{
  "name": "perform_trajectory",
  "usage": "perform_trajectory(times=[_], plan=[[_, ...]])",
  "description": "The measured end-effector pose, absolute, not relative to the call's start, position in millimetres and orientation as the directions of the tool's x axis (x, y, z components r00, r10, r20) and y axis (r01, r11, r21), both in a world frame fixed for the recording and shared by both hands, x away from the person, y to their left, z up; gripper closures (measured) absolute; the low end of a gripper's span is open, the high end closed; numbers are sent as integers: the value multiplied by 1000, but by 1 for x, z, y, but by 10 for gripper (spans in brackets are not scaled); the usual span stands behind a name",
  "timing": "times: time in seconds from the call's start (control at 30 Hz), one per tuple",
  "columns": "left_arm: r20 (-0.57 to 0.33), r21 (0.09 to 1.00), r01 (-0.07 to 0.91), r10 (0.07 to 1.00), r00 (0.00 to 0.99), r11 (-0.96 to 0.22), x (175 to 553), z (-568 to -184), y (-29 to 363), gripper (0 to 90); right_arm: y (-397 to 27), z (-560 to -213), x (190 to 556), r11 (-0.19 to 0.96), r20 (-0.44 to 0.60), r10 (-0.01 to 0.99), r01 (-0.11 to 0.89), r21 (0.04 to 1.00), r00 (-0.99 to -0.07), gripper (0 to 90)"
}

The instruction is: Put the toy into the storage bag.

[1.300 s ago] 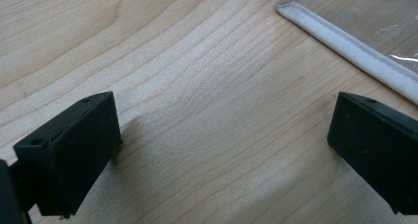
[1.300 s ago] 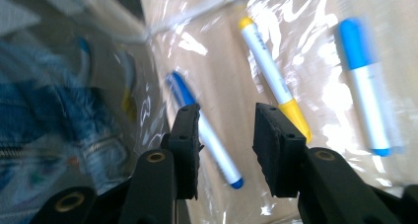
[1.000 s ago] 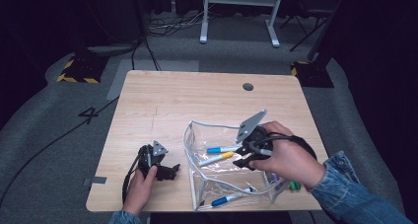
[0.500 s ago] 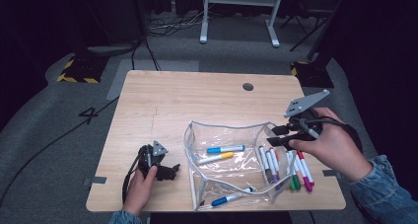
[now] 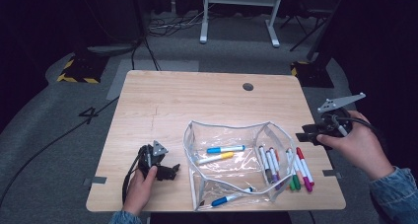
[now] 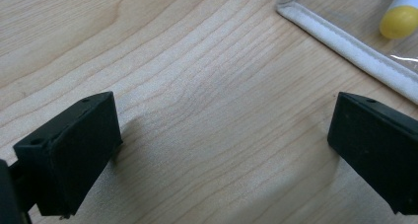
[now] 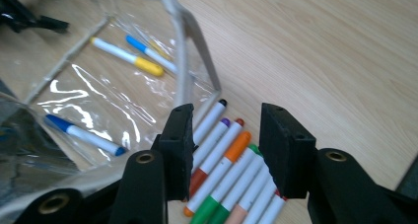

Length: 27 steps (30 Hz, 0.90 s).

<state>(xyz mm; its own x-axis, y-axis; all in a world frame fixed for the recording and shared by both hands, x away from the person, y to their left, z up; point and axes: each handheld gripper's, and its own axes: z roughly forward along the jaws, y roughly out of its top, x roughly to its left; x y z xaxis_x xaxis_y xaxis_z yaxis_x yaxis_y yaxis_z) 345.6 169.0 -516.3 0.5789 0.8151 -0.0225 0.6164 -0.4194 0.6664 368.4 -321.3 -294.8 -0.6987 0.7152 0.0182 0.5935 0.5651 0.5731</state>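
The work in hand looks like loading markers into the clear pouch (image 5: 231, 165), and the step now is fetching the next one. The pouch lies open on the near middle of the tabletop (image 5: 197, 100) with 3 markers inside: a blue (image 5: 225, 149) and a yellow (image 5: 214, 158) near its far side, another blue (image 5: 227, 199) at its near edge. The loose row of markers (image 5: 291, 167) lies just right of the pouch, touching its right wall. The right hand-held gripper (image 5: 301, 136) hangs above the tabletop's right edge, just beyond the row's far end; its jaws have just been opening and stand well apart with nothing between them. In the right gripper view the orange marker (image 7: 224, 160) sits in line between them. The left hand-held gripper (image 5: 170, 172) rests on the tabletop left of the pouch, jaws wide and empty over bare wood. To do this well, I would pick 1 outer marker, since the row is packed tight, straddle its barrel crosswise near the middle, and close only once both pads clear its neighbours. The left one could pin the pouch's rim (image 6: 345, 46) so it does not slide.
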Motion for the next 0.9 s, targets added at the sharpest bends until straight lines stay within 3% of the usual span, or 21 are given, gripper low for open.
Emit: perform_trajectory(times=[0.3, 0.5, 0.9], plan=[[-23, 667, 617, 815, 579, -419, 346, -516, 169, 1, -350, -334, 382, 526, 11, 783, 671, 523, -622, 564], [-28, 663, 621, 816, 578, -417, 345, -516, 169, 1, -368, -381, 388, 491, 21, 823, 729, 477, -567, 528], [-27, 664, 620, 816, 578, -417, 345, -516, 169, 1, -388, -441, 387, 465, 48, 854, 801, 377, -518, 527]])
